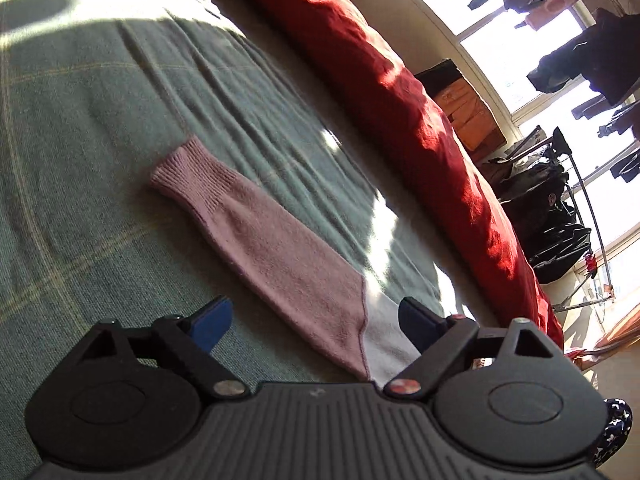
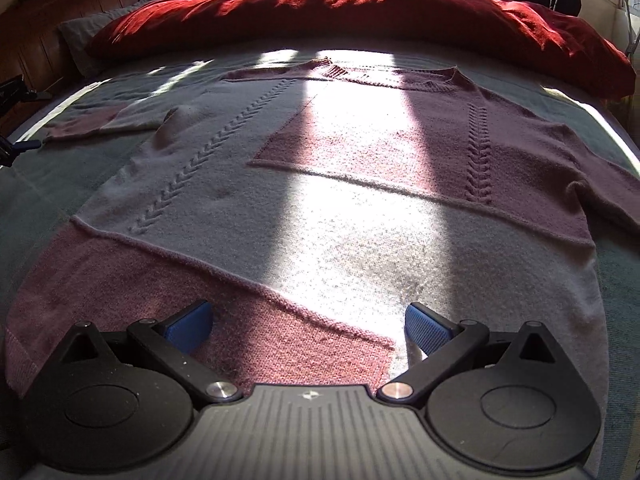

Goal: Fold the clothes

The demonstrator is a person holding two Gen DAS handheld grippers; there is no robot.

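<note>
Surface: a bed covered by a grey-green blanket (image 1: pixel 100 128), lit by patches of sunlight; a window (image 1: pixel 492 28) with dark hanging clothes fills the right of the left wrist view.
Bedding: a red duvet (image 2: pixel 360 12) is bunched along the far edge of the blanket.
Left gripper (image 1: pixel 316 322): jaws apart, nothing between them; it hovers low over the blanket.
Sleeve (image 1: pixel 264 248): pink, with a ribbed cuff, lying flat on the blanket and running from upper left down to between the blue pads (image 1: pixel 212 322).
Sweater (image 2: pixel 320 184): pink and pale grey knit blocks with cable stitching, spread flat, neckline toward the duvet (its left sleeve reaches out flat to the side).
Right gripper (image 2: pixel 308 328): jaws apart, empty, poised above the sweater's hem near its middle.
</note>
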